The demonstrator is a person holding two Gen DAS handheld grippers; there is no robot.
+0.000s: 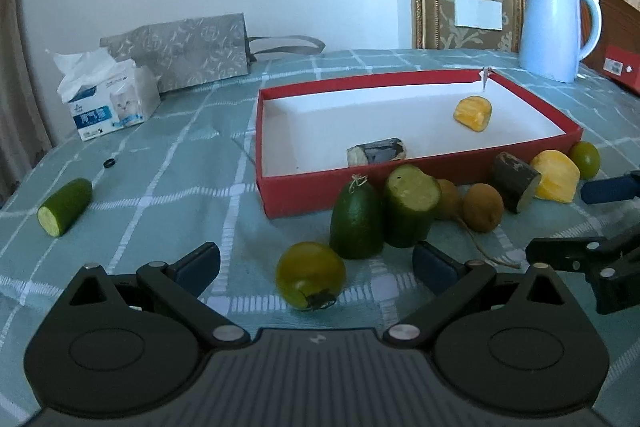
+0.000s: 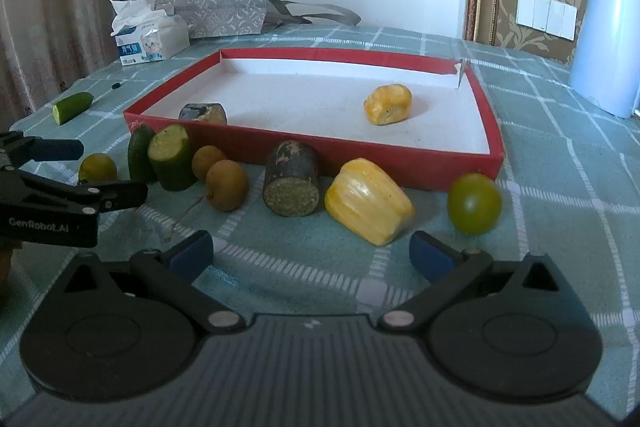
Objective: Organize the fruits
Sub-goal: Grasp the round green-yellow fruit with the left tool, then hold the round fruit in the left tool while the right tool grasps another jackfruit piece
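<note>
A red box (image 1: pixel 300 195) with a white floor holds a yellow fruit piece (image 1: pixel 473 113) and a dark cane stub (image 1: pixel 378 151). In front of it lie two cucumber pieces (image 1: pixel 356 223), brown round fruits (image 1: pixel 483 207), another dark stub (image 2: pixel 291 179), a yellow piece (image 2: pixel 368 201) and a green round fruit (image 2: pixel 474 203). My left gripper (image 1: pixel 316 263) is open, and a second green round fruit (image 1: pixel 310 275) lies on the cloth between its fingers, untouched by the pads. My right gripper (image 2: pixel 311 253) is open and empty, just short of the yellow piece.
A lone cucumber piece (image 1: pixel 64 207) lies far left near a small black ring (image 1: pixel 109 163). A tissue box (image 1: pixel 108 103) and a grey bag (image 1: pixel 180 55) stand at the back left, a pale blue kettle (image 1: pixel 556 27) at the back right. The checked cloth (image 1: pixel 180 195) covers the table.
</note>
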